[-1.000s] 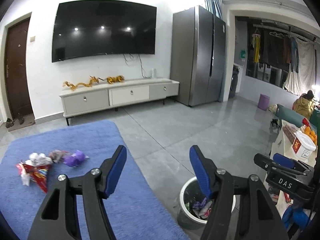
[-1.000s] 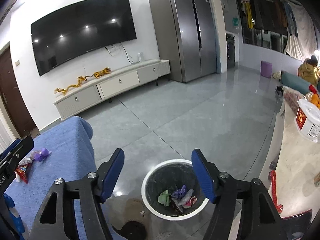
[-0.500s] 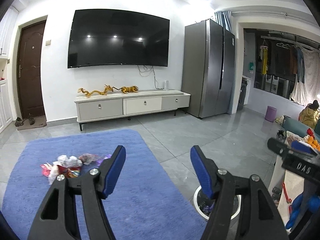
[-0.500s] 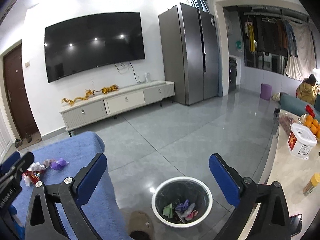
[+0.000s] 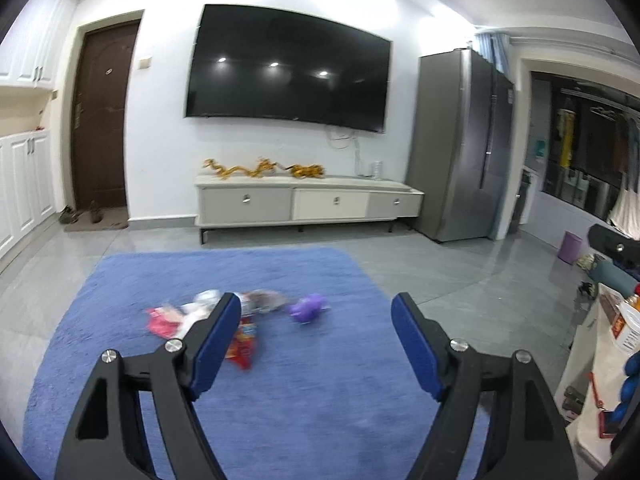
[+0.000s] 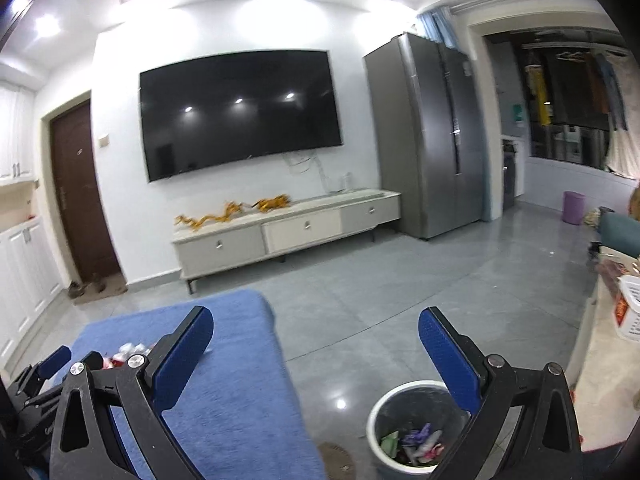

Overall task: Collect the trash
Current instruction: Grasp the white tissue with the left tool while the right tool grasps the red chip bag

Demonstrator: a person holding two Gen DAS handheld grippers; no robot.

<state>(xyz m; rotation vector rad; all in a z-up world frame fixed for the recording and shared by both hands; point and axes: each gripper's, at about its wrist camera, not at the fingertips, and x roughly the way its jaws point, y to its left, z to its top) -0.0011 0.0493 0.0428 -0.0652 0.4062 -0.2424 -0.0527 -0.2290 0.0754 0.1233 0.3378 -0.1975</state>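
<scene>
Both the left hand-held gripper [image 5: 316, 320] and right hand-held gripper [image 6: 316, 332] gape wide and empty, above the blurred crumpled wrappers [image 5: 244, 312] on the blue pile rug [image 5: 320, 400] and the white-rimmed grey bin [image 6: 408, 432].

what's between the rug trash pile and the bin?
Right wrist view: only bare blue rug, then bare grey tile, between the trash pile and the bin. A dark mark on the tile lies beside the bin.
</scene>
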